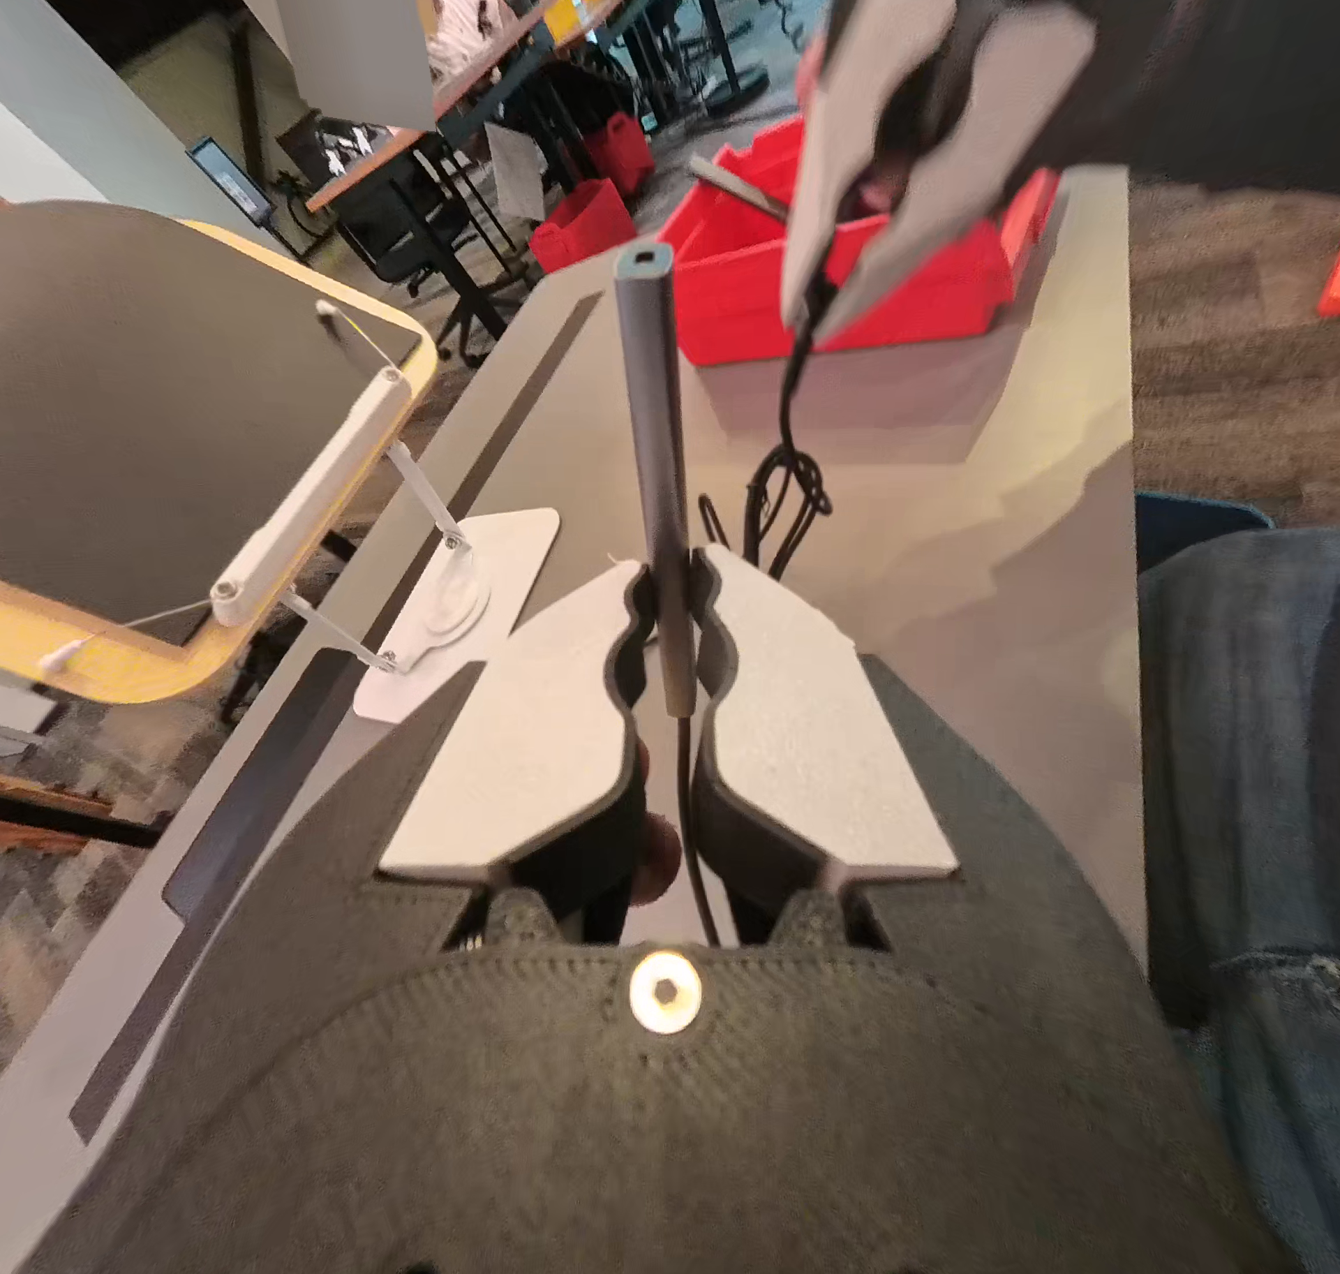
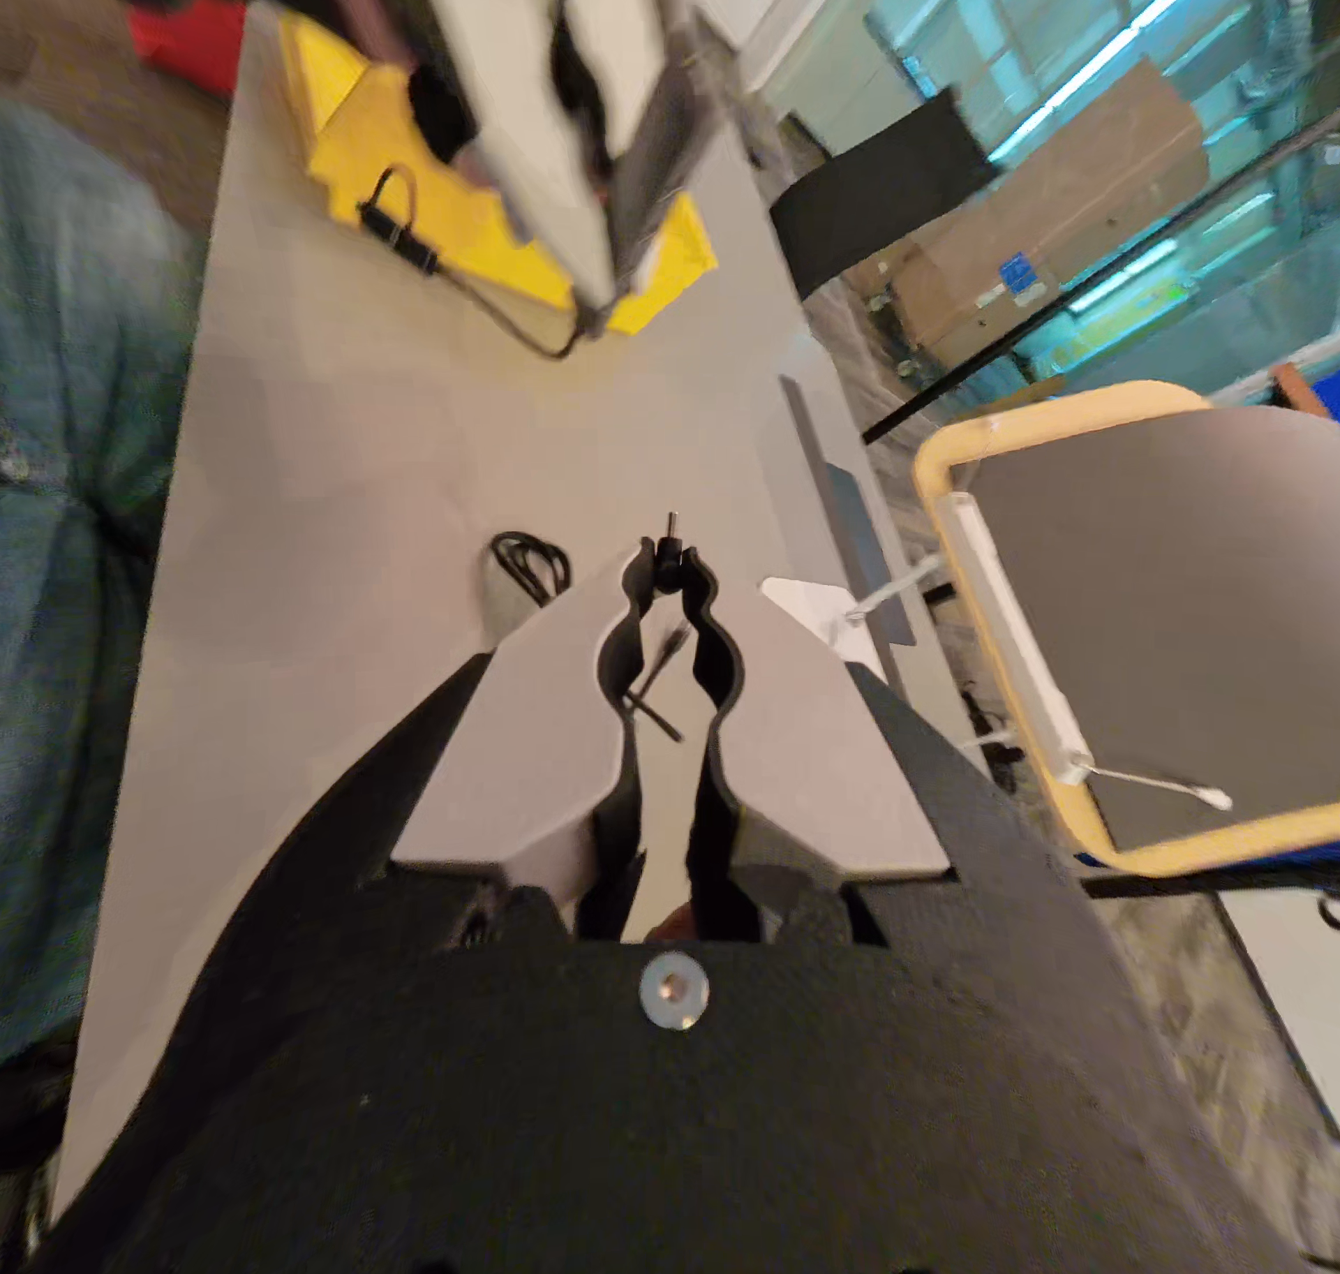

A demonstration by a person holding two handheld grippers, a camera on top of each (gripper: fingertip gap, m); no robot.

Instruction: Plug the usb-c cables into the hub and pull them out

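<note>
The left gripper (image 1: 671, 579) pinches the grey hub (image 1: 652, 427) upright, steady for plugging. The right gripper (image 2: 668, 557) squeezes a black cable plug (image 2: 668, 550), above the tabletop (image 2: 406, 456) middle.

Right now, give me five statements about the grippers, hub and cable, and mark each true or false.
1. The left gripper is shut on the grey hub. True.
2. The right gripper holds nothing. False: it pinches the black usb-c plug at its fingertips.
3. The plug is already seated in the hub. False: plug and hub are apart, each held above the table.
4. A red bin sits on the table beyond the hub in the left wrist view. True.
5. The hub's own lead is white. False: it is black and runs back between the left gripper's fingers.
</note>
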